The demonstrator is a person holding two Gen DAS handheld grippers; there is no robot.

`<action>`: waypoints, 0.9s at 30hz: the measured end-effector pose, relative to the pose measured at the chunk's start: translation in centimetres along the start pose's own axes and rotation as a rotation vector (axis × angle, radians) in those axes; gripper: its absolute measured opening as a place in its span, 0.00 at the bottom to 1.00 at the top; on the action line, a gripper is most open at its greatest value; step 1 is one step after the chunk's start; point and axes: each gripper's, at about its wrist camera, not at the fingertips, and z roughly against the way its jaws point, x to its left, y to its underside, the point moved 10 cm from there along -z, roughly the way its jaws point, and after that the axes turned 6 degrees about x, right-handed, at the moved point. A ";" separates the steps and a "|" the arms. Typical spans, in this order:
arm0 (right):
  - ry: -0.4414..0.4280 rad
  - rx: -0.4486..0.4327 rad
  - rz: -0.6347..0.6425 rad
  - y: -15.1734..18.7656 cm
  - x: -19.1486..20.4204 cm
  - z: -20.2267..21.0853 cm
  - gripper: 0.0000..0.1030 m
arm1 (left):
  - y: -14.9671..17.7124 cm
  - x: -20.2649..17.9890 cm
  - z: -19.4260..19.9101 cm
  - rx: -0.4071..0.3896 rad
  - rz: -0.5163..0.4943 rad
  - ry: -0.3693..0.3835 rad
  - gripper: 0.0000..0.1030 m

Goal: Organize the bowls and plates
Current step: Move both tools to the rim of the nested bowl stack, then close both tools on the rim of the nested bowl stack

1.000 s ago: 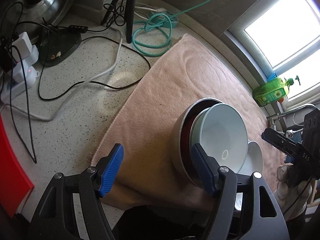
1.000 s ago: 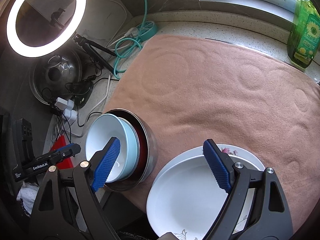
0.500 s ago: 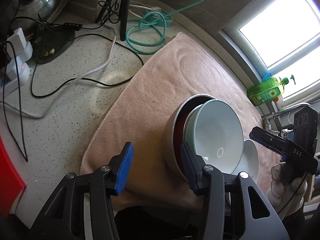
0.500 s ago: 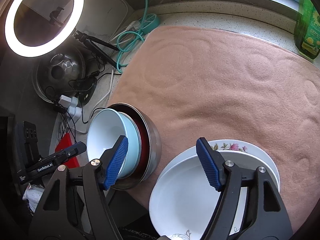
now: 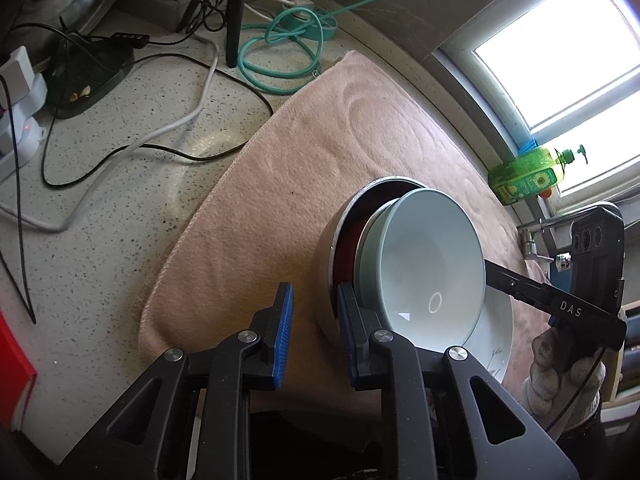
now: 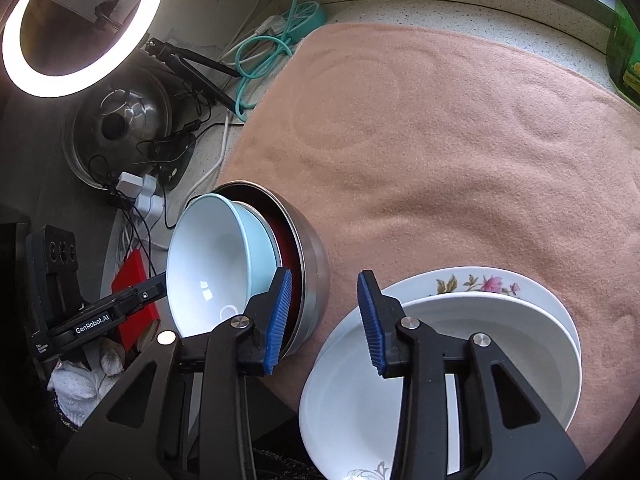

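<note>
Far left of the left gripper (image 5: pixel 312 330), black and white cables (image 5: pixel 132 148) trail over the speckled counter (image 5: pixel 100 240), and a red edge (image 5: pixel 14 364) sits at the frame's side. Ahead of the jaws lies the pink towel (image 5: pixel 320 160), with a teal cord (image 5: pixel 280 56) coiled beyond its far corner. The left jaws are narrow and closing: the left pad hangs over bare towel, the right pad is inside the rim of the steel bowl (image 5: pixel 340 236), and that near wall stands between the 2 pads. Whether the pads press on it yet, nobody can tell from here. Nested in the steel bowl are a dark red bowl (image 5: pixel 348 256) and a pale blue bowl (image 5: pixel 432 264), tilted toward the right. Right of the jaws, a white plate (image 5: pixel 496 328) peeks out behind the bowls, and the right gripper reaches in beside it. A green bottle (image 5: pixel 528 176) stands by the window, far right.

Over to the right wrist view: a ring light (image 6: pixel 76 24) glows far left, the left gripper (image 6: pixel 100 320) below it. The right gripper (image 6: pixel 326 322) is closing too, still at a middling gap. Its left pad overlaps the steel bowl (image 6: pixel 312 256) stack; its right pad sits over the near rim of the white plate (image 6: pixel 500 352), which rests on a flowered plate (image 6: pixel 480 280). Only towel shows between the pads.
</note>
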 end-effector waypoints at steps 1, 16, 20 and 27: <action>-0.002 0.003 0.000 0.0 0.0 -0.1 0.33 | 0.0 -0.1 -0.1 0.002 -0.002 0.000 0.19; -0.003 0.030 0.029 0.1 0.9 -1.2 0.11 | -0.1 -0.8 -0.9 0.015 -0.018 0.013 0.09; 0.008 0.030 0.035 0.1 1.0 -1.2 0.10 | -0.2 -0.7 -0.9 0.015 -0.020 0.012 0.09; 0.026 0.022 0.040 0.1 1.1 -1.2 0.10 | -0.3 -0.9 -0.9 0.008 -0.044 -0.015 0.09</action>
